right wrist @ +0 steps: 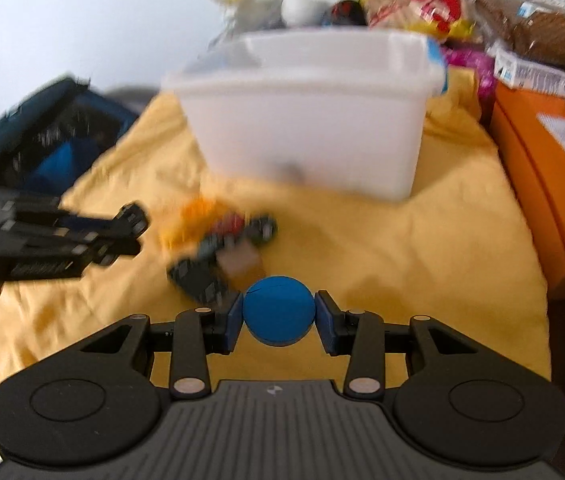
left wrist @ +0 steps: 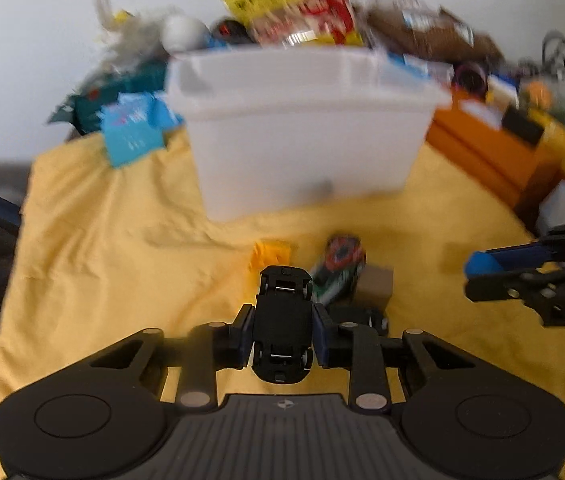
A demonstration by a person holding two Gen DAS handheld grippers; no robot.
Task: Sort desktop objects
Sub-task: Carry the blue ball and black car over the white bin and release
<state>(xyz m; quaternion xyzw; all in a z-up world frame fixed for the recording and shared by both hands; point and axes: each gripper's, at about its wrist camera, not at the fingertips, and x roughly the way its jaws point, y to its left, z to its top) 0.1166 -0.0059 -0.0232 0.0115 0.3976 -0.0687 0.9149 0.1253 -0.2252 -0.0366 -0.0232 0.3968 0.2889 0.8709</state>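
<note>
No legible text anywhere.

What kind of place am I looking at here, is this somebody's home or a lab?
Probably a lived-in room at home. A yellow cloth covers the surface, with a white plastic bin, an orange box and a snack bag piled at the back by a plain wall. Nothing looks like lab gear.

Bright, even daylight in both views, soft shadows on the yellow cloth (left wrist: 94, 240). Heavy motion blur smears the white bin (right wrist: 306, 112) and the clutter at twelve o'clock; near gripper parts stay sharp. Fisheye bending and dark corners ring the edges.
</note>
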